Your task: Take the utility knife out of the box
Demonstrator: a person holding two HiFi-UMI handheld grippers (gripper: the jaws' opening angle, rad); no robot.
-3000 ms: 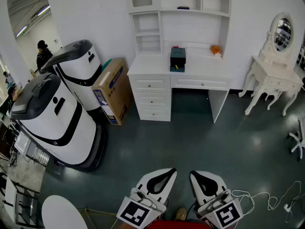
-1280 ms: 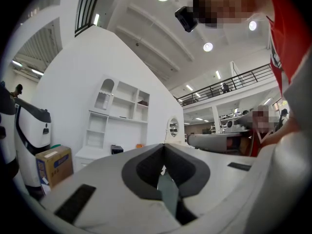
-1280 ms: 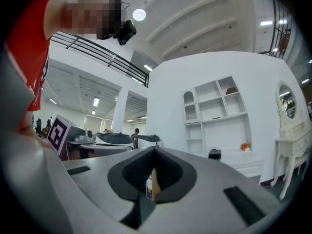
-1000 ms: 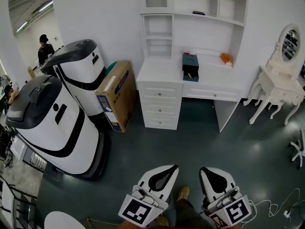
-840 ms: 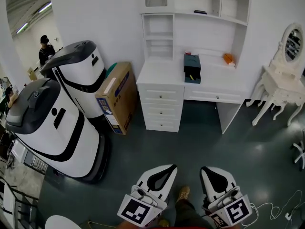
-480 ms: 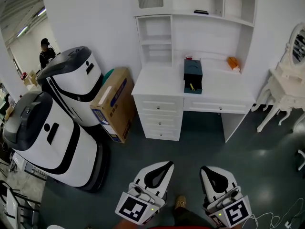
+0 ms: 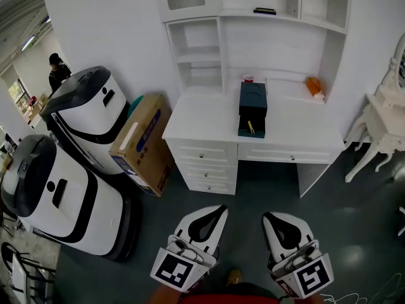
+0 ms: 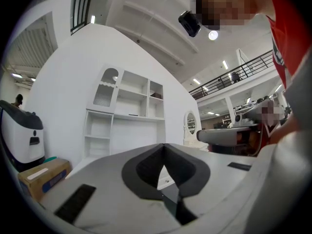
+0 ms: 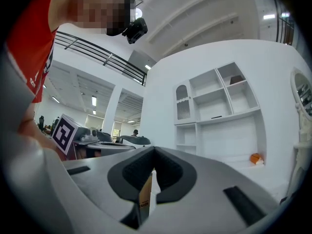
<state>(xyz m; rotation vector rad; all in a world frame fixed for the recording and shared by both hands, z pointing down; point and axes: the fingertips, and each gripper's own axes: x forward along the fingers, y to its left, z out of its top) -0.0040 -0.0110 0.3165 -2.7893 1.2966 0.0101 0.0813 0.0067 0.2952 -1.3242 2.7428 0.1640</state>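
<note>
A dark teal box (image 7: 252, 103) stands on the white desk (image 7: 202, 122) ahead of me. Its near end is open, and a small yellow utility knife (image 7: 250, 127) lies inside. Both grippers are low in the head view, well short of the desk and pointing toward it. My left gripper (image 7: 218, 209) is shut with nothing between its jaws, and its tips meet in the left gripper view (image 8: 163, 146). My right gripper (image 7: 271, 218) is also shut and empty, its tips closed in the right gripper view (image 9: 153, 149). Neither gripper view shows the box.
A red cup (image 7: 249, 78) and an orange object (image 7: 314, 86) sit at the back of the desk. A cardboard carton (image 7: 139, 143) and two large white machines (image 7: 88, 116) stand to the left. A white vanity table (image 7: 380, 132) is at the right, and a person (image 7: 56, 71) stands far left.
I have come closer to the desk, so the desk and the box look larger and nearer the middle. Both grippers stay shut and side by side.
</note>
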